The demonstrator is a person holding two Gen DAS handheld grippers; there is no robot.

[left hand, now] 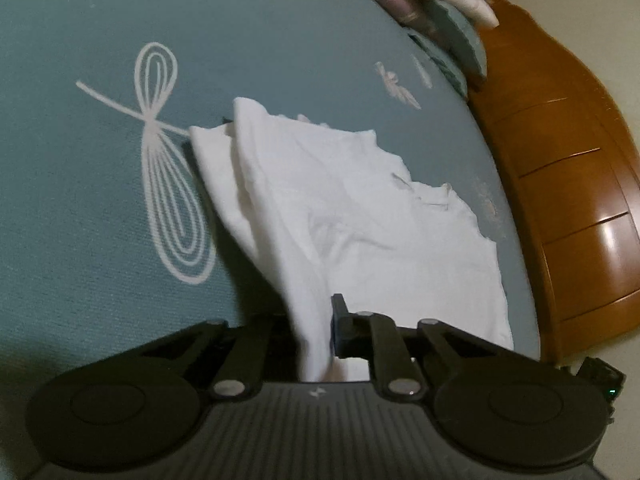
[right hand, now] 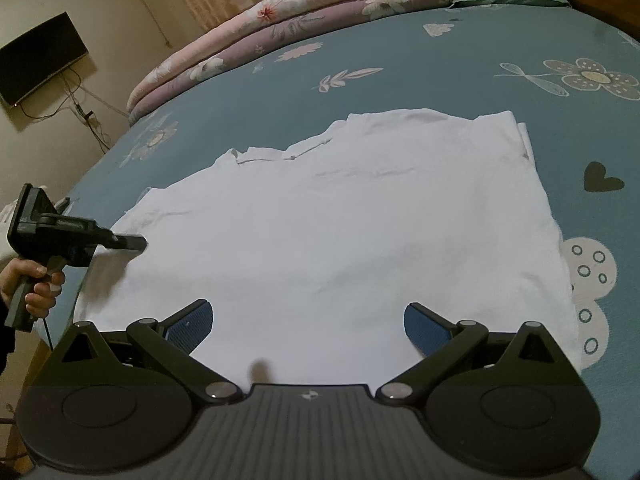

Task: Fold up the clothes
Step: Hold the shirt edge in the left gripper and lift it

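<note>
The white garment [right hand: 340,232] lies spread flat on the blue floral bedsheet [right hand: 400,60]. The left gripper [left hand: 316,332] is clamped on the garment's edge. The right gripper [right hand: 308,324] hovers over the near hem, fingers spread wide, holding nothing.

Bed [right hand: 460,60]: blue floral-print sheet. White garment [right hand: 340,220] spread flat at centre. Folded quilts [right hand: 280,20] along far edge.

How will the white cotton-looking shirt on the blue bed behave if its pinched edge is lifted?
The white fabric shirt will probably drape limply: it already sags in folds where the left tool pinches it. It looks thin and likely light. Its layers may slide apart, since the doubled edges sit loosely on the blue patterned bedsheet.
</note>
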